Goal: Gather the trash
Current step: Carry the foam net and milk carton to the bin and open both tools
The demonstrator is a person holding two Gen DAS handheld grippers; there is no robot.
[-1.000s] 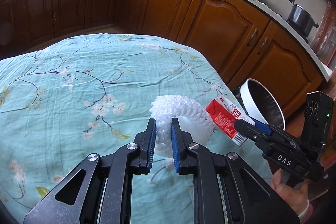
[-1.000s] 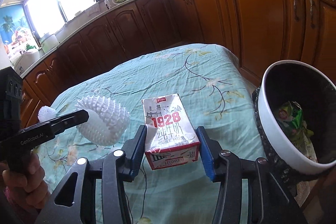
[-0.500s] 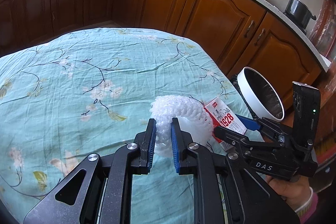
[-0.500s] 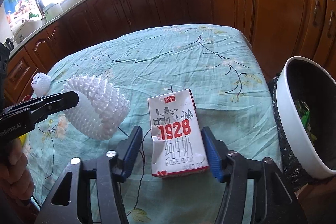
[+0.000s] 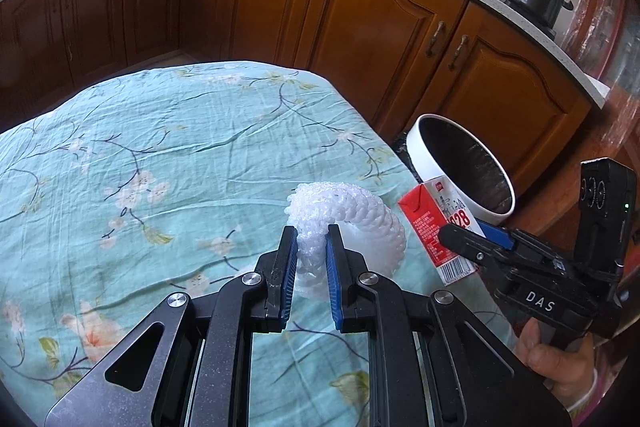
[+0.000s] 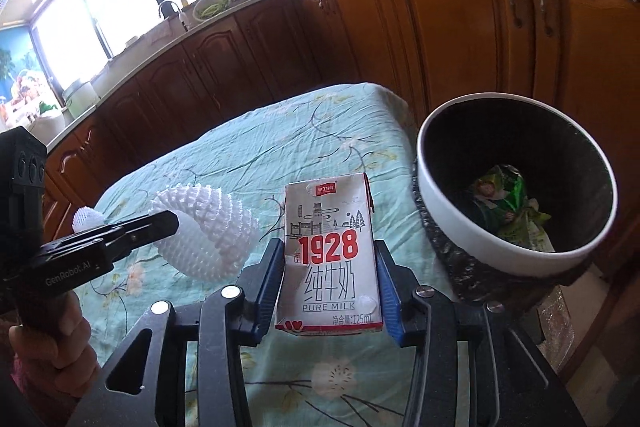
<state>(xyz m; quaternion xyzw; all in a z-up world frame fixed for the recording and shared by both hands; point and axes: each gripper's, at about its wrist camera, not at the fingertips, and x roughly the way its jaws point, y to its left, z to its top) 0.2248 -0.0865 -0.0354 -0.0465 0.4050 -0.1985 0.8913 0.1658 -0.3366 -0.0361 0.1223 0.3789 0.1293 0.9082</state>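
My left gripper [image 5: 312, 239] is shut on a white foam fruit net [image 5: 352, 223], held just above the teal flowered tablecloth. The net also shows in the right wrist view [image 6: 208, 231], with the left gripper [image 6: 168, 227] on it. My right gripper [image 6: 328, 255] is shut on a red and white "1928" milk carton [image 6: 330, 255], held upright above the table's right edge. The carton [image 5: 436, 223] and right gripper [image 5: 460, 239] also show in the left wrist view. A white-rimmed trash bin [image 6: 516, 259] stands right of the table, with green wrappers inside.
The table with the teal cloth [image 5: 160, 155] fills the middle. Brown kitchen cabinets [image 5: 380, 35] run behind it and to the right. The bin [image 5: 424, 147] stands between the table and the cabinets. A wok and a pot sit on the counter.
Both grippers have lifted and tilted up with their loads. The carton has risen and now stands closer to the bin's rim. The foam net stays in the left gripper.
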